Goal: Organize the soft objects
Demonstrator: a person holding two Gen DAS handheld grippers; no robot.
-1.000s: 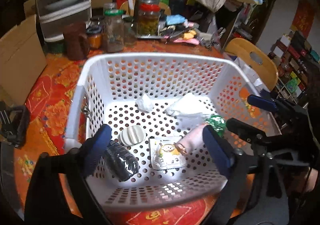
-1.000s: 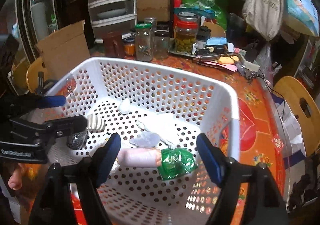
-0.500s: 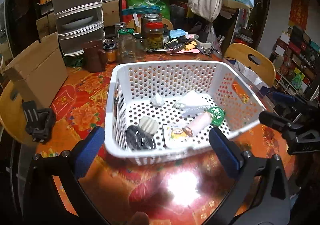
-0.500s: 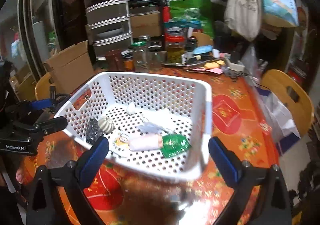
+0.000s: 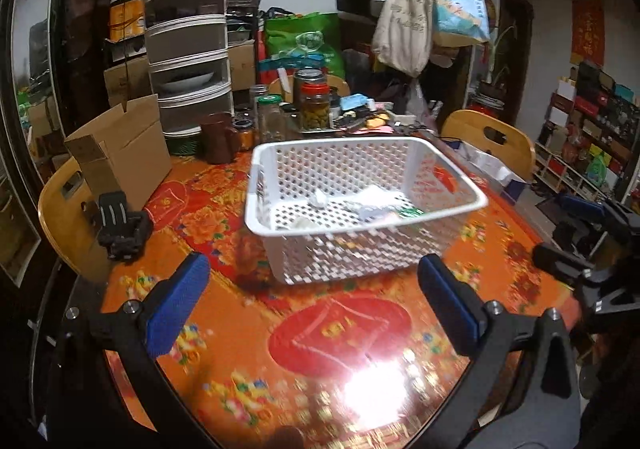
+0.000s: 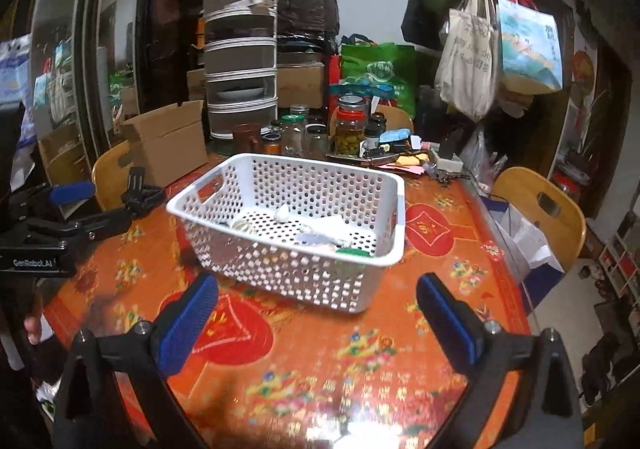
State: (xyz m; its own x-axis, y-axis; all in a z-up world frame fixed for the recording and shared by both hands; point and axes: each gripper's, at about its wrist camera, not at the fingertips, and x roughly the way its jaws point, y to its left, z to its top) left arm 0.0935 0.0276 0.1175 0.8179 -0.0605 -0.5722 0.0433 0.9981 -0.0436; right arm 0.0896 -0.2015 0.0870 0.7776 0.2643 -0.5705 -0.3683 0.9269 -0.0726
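A white perforated basket (image 5: 340,253) (image 6: 288,163) stands on the orange floral table (image 5: 320,333). Inside it lie soft things: a crumpled white wad (image 5: 320,198) (image 6: 282,214), a white cloth (image 5: 374,196) and a green packet (image 5: 410,212) (image 6: 352,251). My left gripper (image 5: 312,263) hangs open over the table in front of the basket, holding nothing. My right gripper (image 6: 317,285) is open too, short of the basket's near corner, with nothing between its blue pads. Each gripper also shows at the edge of the other's view, the right gripper (image 5: 560,233) and the left gripper (image 6: 96,207).
Glass jars (image 5: 316,105) and a brown mug (image 5: 218,143) crowd the far side of the table. A cardboard box (image 5: 120,153) and a black clamp (image 5: 120,227) sit at the left. Wooden chairs (image 5: 492,141) (image 6: 540,209) stand around the table, and stacked drawers (image 5: 188,61) rise behind.
Both grippers have drawn back and up out of the basket, and their jaws have widened. The soft things stay in the basket, which now looks smaller and farther off.
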